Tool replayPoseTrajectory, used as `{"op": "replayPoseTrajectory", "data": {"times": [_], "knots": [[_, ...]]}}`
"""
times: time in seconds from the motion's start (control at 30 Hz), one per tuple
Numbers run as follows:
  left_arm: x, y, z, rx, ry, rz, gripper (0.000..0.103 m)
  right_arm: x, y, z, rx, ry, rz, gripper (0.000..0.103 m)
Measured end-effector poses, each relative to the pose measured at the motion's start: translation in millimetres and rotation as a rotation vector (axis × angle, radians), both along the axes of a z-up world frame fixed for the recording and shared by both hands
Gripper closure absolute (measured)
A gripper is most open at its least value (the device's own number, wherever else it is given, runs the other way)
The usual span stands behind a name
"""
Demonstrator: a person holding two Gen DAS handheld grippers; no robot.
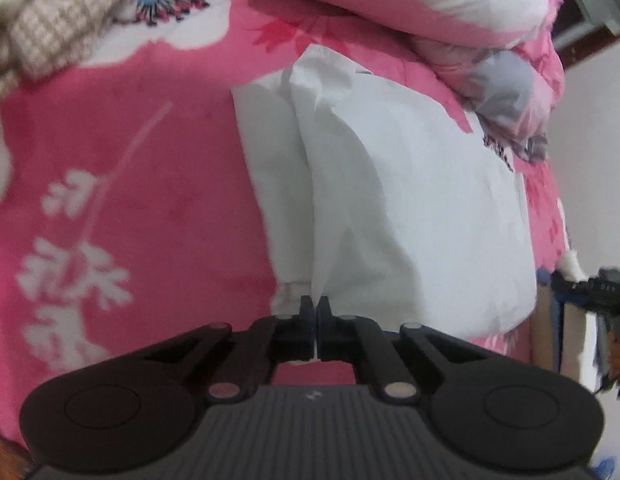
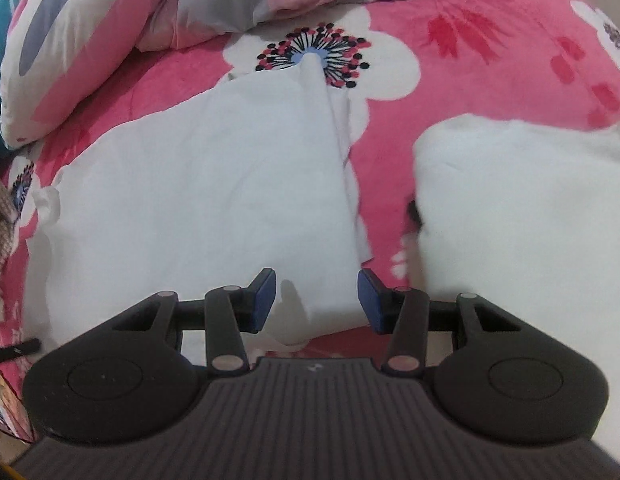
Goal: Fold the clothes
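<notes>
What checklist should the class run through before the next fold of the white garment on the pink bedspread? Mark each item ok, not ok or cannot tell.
1. Left tongs shut on the white garment edge: ok.
2. Right tongs gripping cloth: not ok; the jaws stand open over the near edge.
3. Garment flat: not ok; a ridge runs lengthwise.
4. Room on the pink bedspread beside the garment: ok.
5. Second white cloth apart from the garment: ok.
6. Far corner free of the quilt: cannot tell.

No readable text, label, brand, number or sign shows on anything in either wrist view.
</notes>
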State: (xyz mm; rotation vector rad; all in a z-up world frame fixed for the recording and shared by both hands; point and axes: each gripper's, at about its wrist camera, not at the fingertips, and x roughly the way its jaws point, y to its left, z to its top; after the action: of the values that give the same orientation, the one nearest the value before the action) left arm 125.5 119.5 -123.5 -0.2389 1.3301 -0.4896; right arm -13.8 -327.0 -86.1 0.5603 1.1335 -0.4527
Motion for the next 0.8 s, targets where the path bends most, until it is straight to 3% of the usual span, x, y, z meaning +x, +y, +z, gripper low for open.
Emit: {"op": "replayPoseTrajectory", "data": {"times": [0.1, 0.17, 0.2, 0.4, 0.47, 0.57, 0.73, 0.8], "knots": [[-3, -4, -1, 0.039, -0.019, -0.054, 0.087, -1, 0, -6, 0.034, 0.017, 0.041, 0.058], [-4, -7, -2, 0.065, -0.032, -0.090, 0.060, 4, 5, -10, 0.028, 0.058, 0.127, 0.058], [-5, -8, -2, 0.078, -0.039, -0.108, 0.059, 7, 9, -12, 0.010, 0.092, 0.184, 0.058], [-10, -16, -4, 0.157, -0.077, -0.215, 0.062, 25, 47, -33, -0.185, 0.301, 0.624, 0.058], [-10, -19, -5, 0.188, -0.096, -0.235, 0.084, 28, 55, -41, -0.251, 0.352, 0.717, 0.058], [-5, -18, -6, 0.191, -0.102, -0.213, 0.096, 32, 60, -51, -0.316, 0.369, 0.799, 0.058], [-8, -25, -4, 0.229, -0.135, -0.243, 0.098, 33, 81, -63, -0.449, 0.377, 1.022, 0.059], [-9, -28, -4, 0.238, -0.145, -0.249, 0.098, 33, 83, -63, -0.440, 0.380, 1.042, 0.059]]}}
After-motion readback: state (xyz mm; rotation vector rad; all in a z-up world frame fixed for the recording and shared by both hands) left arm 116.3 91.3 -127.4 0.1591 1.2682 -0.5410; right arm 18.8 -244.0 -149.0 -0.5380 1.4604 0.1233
